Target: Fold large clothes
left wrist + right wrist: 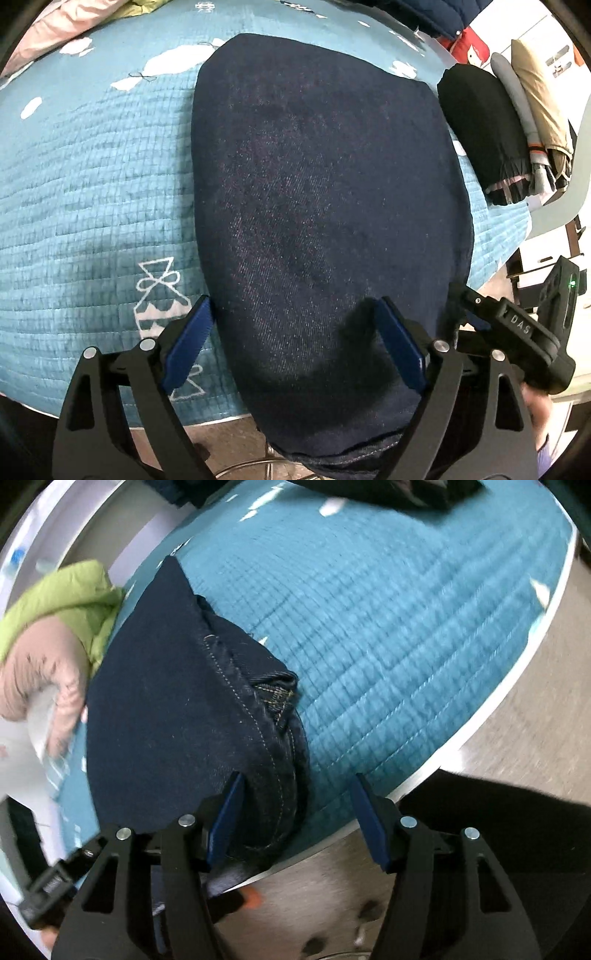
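The folded dark denim jeans (325,206) lie on the blue quilted table (92,184), their near end overhanging its edge. Thick, heavy and limp, they are best taken at the stitched seam edge. The left gripper (295,343) is held spread above that end; the right gripper (299,816), beside the seam, is likewise spread and grasps nothing.

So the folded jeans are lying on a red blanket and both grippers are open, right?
Not quite. The blanket is blue-teal, not red, as the left wrist view shows. The folded jeans do lie on it, and the left gripper and right gripper are both open.
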{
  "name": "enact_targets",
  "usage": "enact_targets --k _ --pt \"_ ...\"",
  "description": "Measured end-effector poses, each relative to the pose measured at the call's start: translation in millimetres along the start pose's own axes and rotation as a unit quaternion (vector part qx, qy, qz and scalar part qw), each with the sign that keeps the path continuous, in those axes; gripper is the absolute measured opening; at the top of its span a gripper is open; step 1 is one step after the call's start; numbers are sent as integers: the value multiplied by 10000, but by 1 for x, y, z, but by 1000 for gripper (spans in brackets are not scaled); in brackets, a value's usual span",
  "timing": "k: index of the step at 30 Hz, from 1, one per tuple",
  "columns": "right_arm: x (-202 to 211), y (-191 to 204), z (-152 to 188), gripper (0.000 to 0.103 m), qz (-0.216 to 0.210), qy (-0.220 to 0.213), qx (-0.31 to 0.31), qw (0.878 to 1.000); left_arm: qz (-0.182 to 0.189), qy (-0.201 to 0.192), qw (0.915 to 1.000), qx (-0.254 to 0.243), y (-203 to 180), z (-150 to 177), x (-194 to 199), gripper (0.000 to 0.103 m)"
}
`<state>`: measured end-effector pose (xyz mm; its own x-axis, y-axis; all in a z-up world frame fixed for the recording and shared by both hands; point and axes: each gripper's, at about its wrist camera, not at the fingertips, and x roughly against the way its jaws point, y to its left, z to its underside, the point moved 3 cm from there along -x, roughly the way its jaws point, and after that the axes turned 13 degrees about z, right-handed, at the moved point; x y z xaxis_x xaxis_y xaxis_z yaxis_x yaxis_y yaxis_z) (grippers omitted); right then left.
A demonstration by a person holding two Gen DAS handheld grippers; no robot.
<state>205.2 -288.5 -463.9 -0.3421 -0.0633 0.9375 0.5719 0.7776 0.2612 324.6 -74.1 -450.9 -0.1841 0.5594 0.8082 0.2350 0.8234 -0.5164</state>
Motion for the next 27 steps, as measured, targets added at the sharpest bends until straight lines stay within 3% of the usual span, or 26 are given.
enact_targets --k 8,14,20,22,24,27 --pt "-8 -11 7 58 -655 455 -566 9952 -66 16 10000 -14 -3 -2 -6 88" --pt "-16 17 15 59 -842 660 -599 9925 -171 -57 9993 -314 -11 -16 3 88" --pt "-17 21 15 60 -1003 664 -825 9893 -170 -120 9981 -579 5 -68 24 89" --pt "-12 24 16 56 -1042 602 -798 9895 -141 -56 9971 -741 12 -92 30 89" --pt "-9 30 19 48 -1162 559 -647 9895 -202 65 9943 -1047 13 -123 33 89" --pt "-20 36 20 50 -1286 688 -785 9862 -240 263 9888 -1447 6 -157 29 89"
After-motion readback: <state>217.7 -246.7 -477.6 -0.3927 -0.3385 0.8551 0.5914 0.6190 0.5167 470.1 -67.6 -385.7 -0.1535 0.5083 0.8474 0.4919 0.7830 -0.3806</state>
